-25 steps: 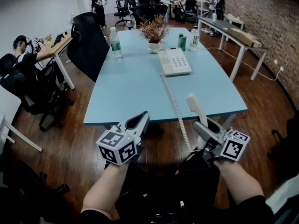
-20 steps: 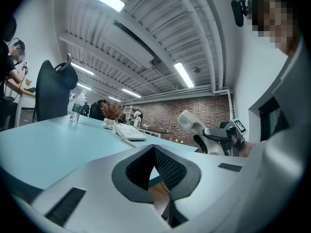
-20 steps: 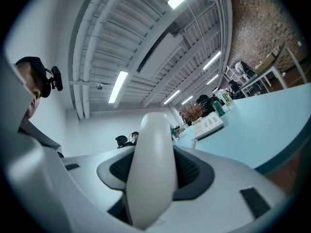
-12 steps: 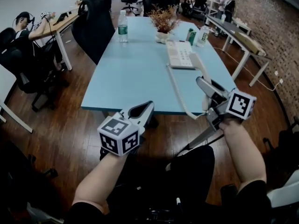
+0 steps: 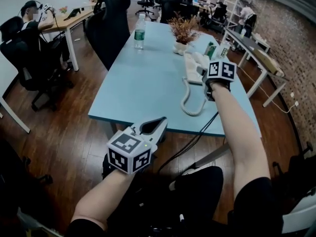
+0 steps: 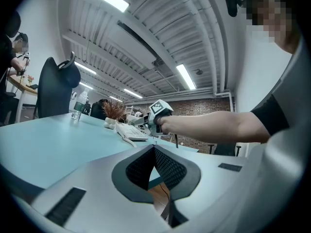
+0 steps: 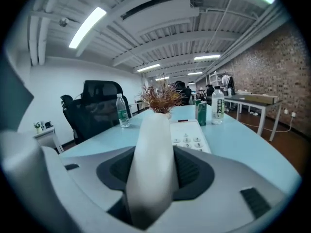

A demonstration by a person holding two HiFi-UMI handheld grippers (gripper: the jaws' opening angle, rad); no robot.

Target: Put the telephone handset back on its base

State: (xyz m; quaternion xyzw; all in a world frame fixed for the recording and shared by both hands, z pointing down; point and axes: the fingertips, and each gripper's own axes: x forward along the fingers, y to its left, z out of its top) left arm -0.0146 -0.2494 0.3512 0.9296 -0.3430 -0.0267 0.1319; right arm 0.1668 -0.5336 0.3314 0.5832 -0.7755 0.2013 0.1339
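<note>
My right gripper [image 5: 205, 64] reaches out over the light blue table [image 5: 143, 83] and is shut on the white telephone handset [image 7: 153, 169], which stands up between its dark pads. The handset hangs just above the near end of the white telephone base [image 5: 191, 69], whose keypad [image 7: 190, 139] shows right behind it. The coiled cord [image 5: 190, 101] lies in a loop on the table below my right arm. My left gripper [image 5: 162, 121] hovers low before the table's front edge, shut and holding nothing.
A potted dried plant [image 5: 183, 31], a green can [image 5: 209, 49] and a water bottle [image 5: 223, 48] stand just behind the phone. Another bottle [image 5: 139, 37] is at the far left of the table. Black office chairs [image 5: 116, 21] and people at desks surround it.
My right gripper has carried the handset from the table's front edge forward to just over the phone base. The cord now lies looped on the table. The left gripper has barely moved.
</note>
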